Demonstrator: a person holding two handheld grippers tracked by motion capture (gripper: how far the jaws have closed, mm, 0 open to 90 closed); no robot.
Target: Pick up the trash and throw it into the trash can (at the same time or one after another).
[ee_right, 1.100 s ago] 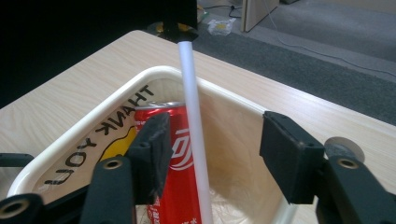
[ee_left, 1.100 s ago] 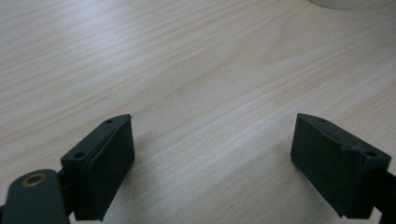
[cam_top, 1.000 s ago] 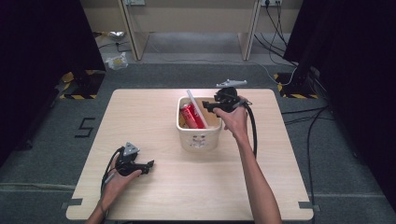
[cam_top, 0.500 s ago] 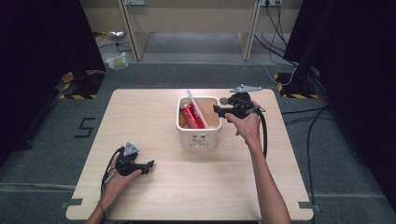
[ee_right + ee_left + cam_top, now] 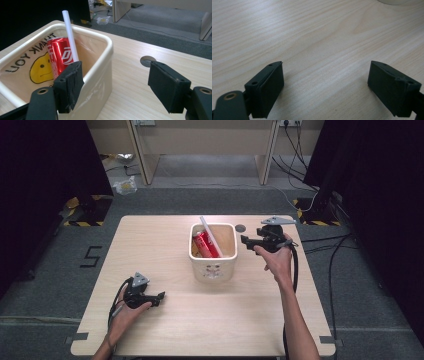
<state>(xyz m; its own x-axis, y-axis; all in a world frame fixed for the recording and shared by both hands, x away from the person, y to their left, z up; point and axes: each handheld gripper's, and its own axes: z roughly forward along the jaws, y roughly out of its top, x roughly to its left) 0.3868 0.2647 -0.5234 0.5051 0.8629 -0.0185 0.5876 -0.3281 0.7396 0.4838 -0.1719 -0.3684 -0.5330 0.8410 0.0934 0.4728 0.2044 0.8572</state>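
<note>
Two grippers are in use at a pale wooden table [image 5: 165,245], each held in one of the person's hands. On that table stands a cream bin [image 5: 214,268], roughly in the middle and slightly towards the far edge. Inside it lies a red can [image 5: 59,55] with a white tube [image 5: 70,35] leaning across it and sticking up past the rim (the bin's liner carries a yellow face and the words THANK YOU, seen in the right gripper view).

In the high view the right gripper [image 5: 248,240] hangs just beside the bin's right wall, its tips pointing left towards the rim. Its jaws have just been opening and now stand wide apart with nothing between them. In the right gripper view one jaw sits in front of the bin's near corner and the other over bare wood; whether that first jaw actually touches the bin I cannot tell from this angle. A small round grey disc [image 5: 148,61] is set in the tabletop beyond the jaws.

Near the front left of the table, well apart from the bin, the left gripper [image 5: 159,296] rests low in the left hand [image 5: 128,310]. Its jaws are spread wide and empty, with plain wood grain between them.
</note>
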